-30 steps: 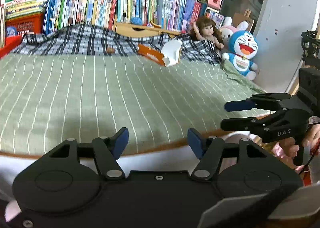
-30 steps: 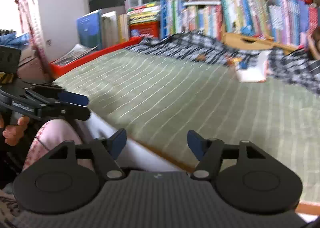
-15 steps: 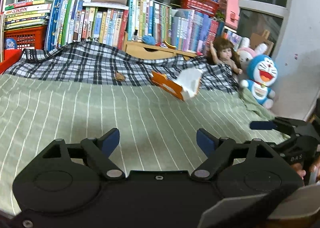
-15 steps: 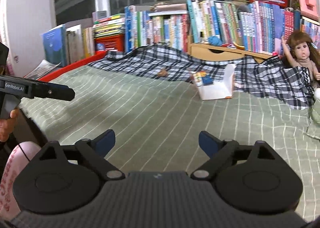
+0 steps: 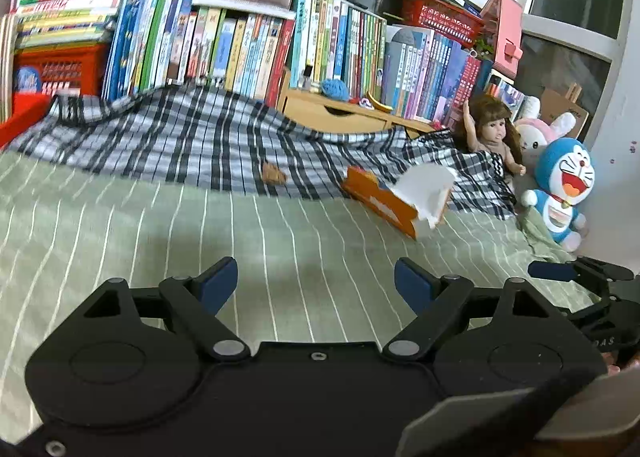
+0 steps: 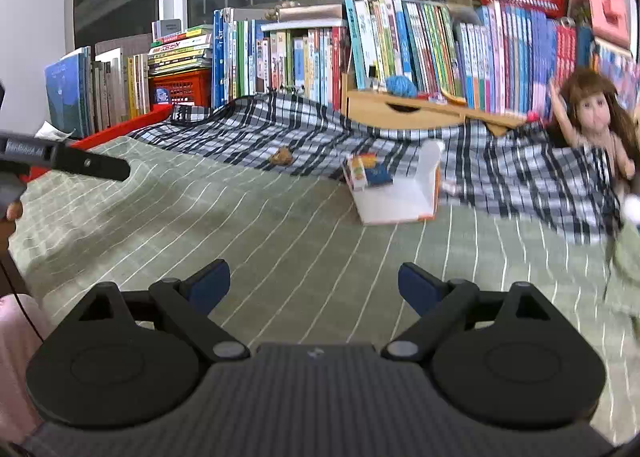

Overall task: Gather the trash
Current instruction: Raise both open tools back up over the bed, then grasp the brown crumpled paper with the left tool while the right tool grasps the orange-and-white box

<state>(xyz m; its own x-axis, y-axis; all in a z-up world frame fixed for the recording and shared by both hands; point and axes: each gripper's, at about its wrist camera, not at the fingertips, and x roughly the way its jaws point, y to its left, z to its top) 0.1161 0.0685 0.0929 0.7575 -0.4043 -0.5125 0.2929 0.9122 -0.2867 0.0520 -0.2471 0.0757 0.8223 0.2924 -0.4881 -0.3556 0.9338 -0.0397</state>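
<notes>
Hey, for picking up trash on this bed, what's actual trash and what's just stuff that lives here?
Trash:
- torn orange carton
- small brown scrap

Just lying about:
- doll
- blue cat plush
- pink bunny plush
- plaid blanket
- books

Both views now sit further over the bed (image 5: 120,225), whose near edge has dropped out of the bottom of the frame. The left hand-held gripper (image 5: 316,281) and the right hand-held gripper (image 6: 314,283) stand wider apart than before. The torn box (image 5: 400,197) and small brown scrap (image 5: 274,175) appear larger, nearer mid-frame.
</notes>
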